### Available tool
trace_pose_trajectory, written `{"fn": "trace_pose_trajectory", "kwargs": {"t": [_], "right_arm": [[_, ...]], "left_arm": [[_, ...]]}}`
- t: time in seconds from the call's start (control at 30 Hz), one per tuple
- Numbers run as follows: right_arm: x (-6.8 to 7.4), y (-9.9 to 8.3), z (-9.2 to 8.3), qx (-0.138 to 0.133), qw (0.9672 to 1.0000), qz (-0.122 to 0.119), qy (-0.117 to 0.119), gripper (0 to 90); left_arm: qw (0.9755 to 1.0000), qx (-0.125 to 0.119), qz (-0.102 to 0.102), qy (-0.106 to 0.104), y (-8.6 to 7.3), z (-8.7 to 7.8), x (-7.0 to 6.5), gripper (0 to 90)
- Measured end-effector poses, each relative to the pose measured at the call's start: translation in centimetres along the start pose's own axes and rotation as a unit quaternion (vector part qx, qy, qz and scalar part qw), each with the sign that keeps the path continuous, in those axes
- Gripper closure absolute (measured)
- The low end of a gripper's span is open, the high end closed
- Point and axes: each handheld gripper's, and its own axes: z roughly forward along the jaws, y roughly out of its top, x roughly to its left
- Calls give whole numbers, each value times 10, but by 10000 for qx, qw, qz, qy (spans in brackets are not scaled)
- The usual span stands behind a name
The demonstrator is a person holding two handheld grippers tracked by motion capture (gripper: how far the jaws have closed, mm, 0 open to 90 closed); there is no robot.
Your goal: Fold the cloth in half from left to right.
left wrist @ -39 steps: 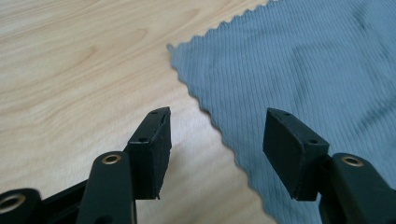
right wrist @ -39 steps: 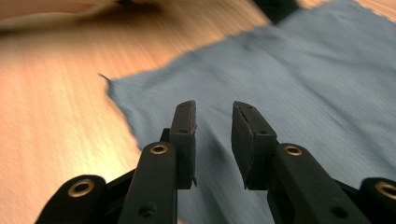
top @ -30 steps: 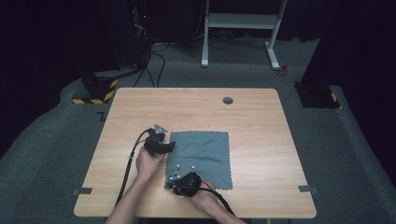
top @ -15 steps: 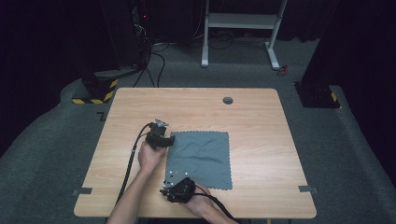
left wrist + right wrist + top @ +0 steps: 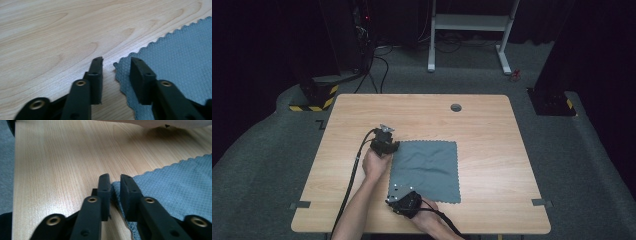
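A grey-blue cloth (image 5: 426, 170) lies flat on the wooden table (image 5: 492, 130), a little wrinkled in the middle. My left gripper (image 5: 390, 148) is at the cloth's far left corner. In the left gripper view the jaws (image 5: 116, 62) have just been closing and still stand apart, with the corner of the cloth (image 5: 175, 57) between them, untouched by the pads. My right gripper (image 5: 396, 193) is at the near left corner. Its jaws (image 5: 115, 178) have just been closing too, and they pinch the bunched corner of the cloth (image 5: 175, 185).
A small round cable hole (image 5: 456, 107) sits near the table's far edge. Black cables trail from both grippers toward the near edge. Beyond the table are grey carpet, a white desk frame (image 5: 469, 22) and a yellow-and-black striped block (image 5: 314, 95).
My left gripper has shifted a little farther from me along the cloth's left edge to its far corner. The right gripper has drawn slightly nearer and left, at the near corner.
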Motion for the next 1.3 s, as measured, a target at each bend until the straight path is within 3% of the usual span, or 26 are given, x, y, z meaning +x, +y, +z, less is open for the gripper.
{"fn": "trace_pose_trajectory", "kwargs": {"t": [0.07, 0.17, 0.3, 0.5, 1.07, 1.3], "right_arm": [[0, 0, 0, -10, 10000, -24, -29, 854], [2, 0, 0, 14, 9999, -34, -102, 889], [3, -2, -1, -71, 9999, -45, -149, 898], [2, -3, -2, -124, 9999, -22, -92, 900], [3, -1, -10, -288, 9995, 19, -137, 900], [2, 4, -17, -392, 9992, 49, -114, 900]], "left_arm": [[10000, 1, -31, -48, 1, 0, 0, 700], [9999, 77, -54, -64, 4, 1, 0, 807], [9998, 98, 146, -12, 6, 3, -7, 892], [9998, 119, -22, -179, 7, 3, 0, 899], [9993, -117, -172, -311, 14, -8, 5, 900], [9988, -172, -259, -382, 16, -14, 12, 900]]}}
